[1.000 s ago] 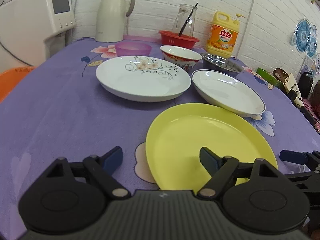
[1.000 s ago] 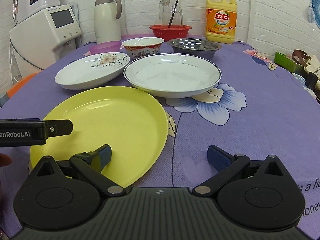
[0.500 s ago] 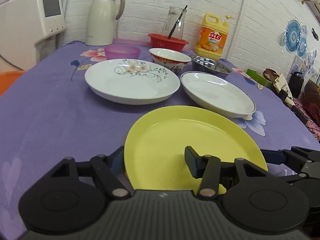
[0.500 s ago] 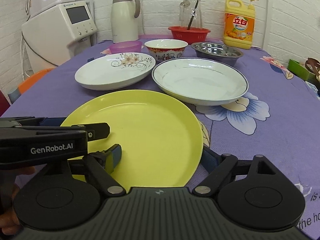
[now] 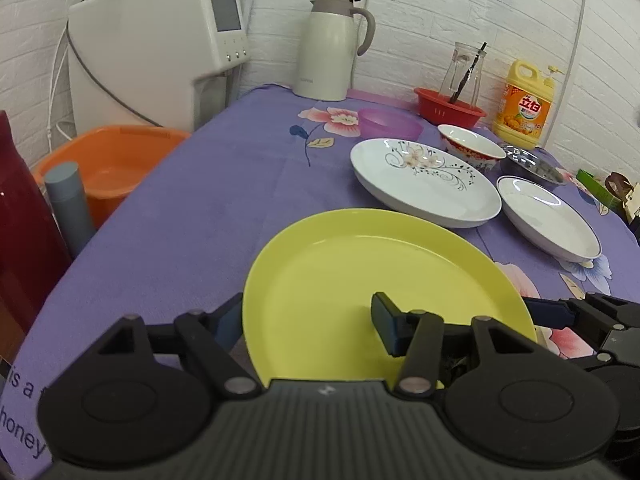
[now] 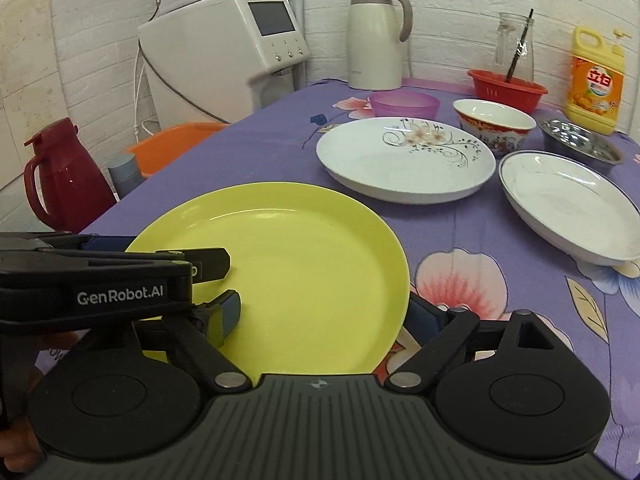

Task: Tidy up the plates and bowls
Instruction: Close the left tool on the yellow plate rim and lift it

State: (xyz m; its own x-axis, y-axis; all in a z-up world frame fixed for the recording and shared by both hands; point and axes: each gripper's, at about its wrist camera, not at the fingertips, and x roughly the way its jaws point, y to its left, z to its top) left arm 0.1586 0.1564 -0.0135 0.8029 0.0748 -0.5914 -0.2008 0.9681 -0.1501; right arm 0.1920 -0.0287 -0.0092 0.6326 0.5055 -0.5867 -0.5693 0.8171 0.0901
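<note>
Both grippers now straddle the near rim of the yellow plate [image 6: 280, 272], where a second ago both stood clear of it with fingers wide apart. The left gripper [image 5: 310, 322] has one finger over the plate's face and the other outside and seemingly below its left rim; the right gripper [image 6: 324, 312] mirrors this on the right rim. In each case the fingers have narrowed onto the plate, and it appears clamped from both sides, though actual pad contact under the rim is hidden. The views have also swung leftward and the plate sits slightly higher against the purple surface [image 5: 208, 208], which suggests that the plate is lifted or about to be. By inference, the first stacking step is under way.

The plate lies at the near part of the surface. The floral white plate [image 6: 406, 158] is just beyond it, apart from its far rim; the plain white plate [image 6: 572, 204] lies to the right, with the red-rimmed bowl [image 6: 494, 120], the steel bowl [image 6: 580, 146] and the purple bowl [image 6: 404, 105] behind.

Open room lies to the left of the floral plate, up to the surface's left edge, beyond which stand an orange basin [image 5: 108, 164] and a red jug [image 6: 64, 176]. A carry forward onto the floral plate probably needs a modest lift over its rim.
</note>
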